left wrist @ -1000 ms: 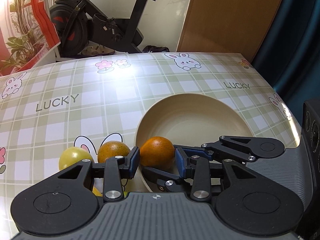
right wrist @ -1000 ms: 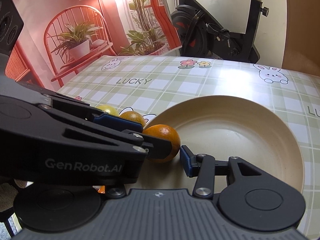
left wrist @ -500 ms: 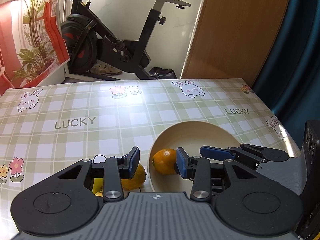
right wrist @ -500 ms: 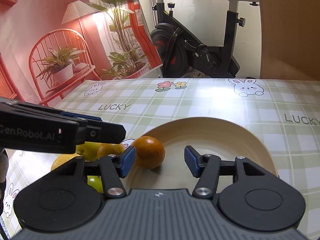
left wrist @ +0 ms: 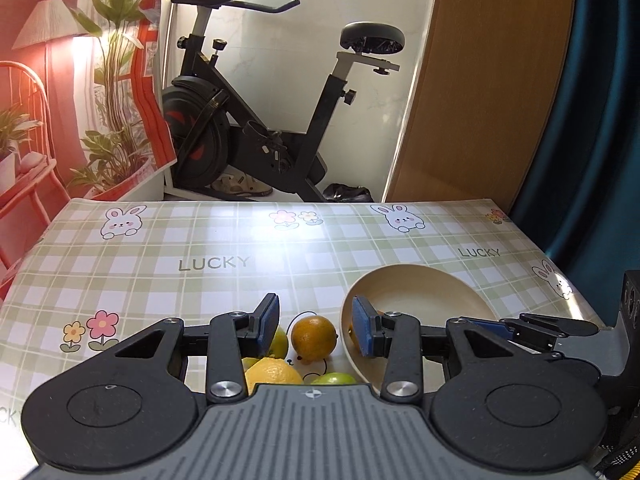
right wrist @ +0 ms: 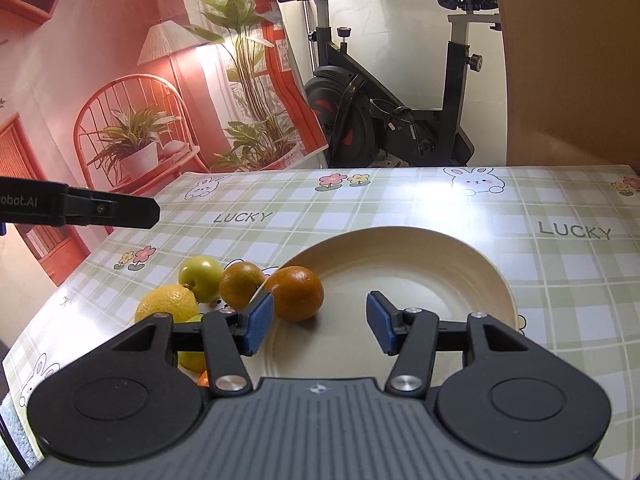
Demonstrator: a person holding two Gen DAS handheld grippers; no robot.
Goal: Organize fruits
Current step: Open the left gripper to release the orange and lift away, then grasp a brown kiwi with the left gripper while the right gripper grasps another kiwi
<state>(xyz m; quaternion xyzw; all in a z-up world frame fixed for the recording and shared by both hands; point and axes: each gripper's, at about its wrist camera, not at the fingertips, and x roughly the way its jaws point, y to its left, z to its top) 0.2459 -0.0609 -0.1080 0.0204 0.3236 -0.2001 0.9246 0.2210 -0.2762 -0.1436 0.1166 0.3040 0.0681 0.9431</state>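
Note:
A cream plate lies on the checked tablecloth with one orange at its left rim. Beside it on the cloth lie a second orange, a green apple and a yellow lemon. My right gripper is open and empty above the plate's near part. My left gripper is open and empty, raised above the fruit pile. In the left wrist view the second orange, the lemon, a green fruit and the plate show.
An exercise bike stands behind the table's far edge. A printed backdrop hangs at the left, a wooden panel at the right. The left gripper's finger crosses the right wrist view at the left.
My left gripper has let go of the orange in the plate and pulled up and back to the left. My right gripper has also drawn back and up.

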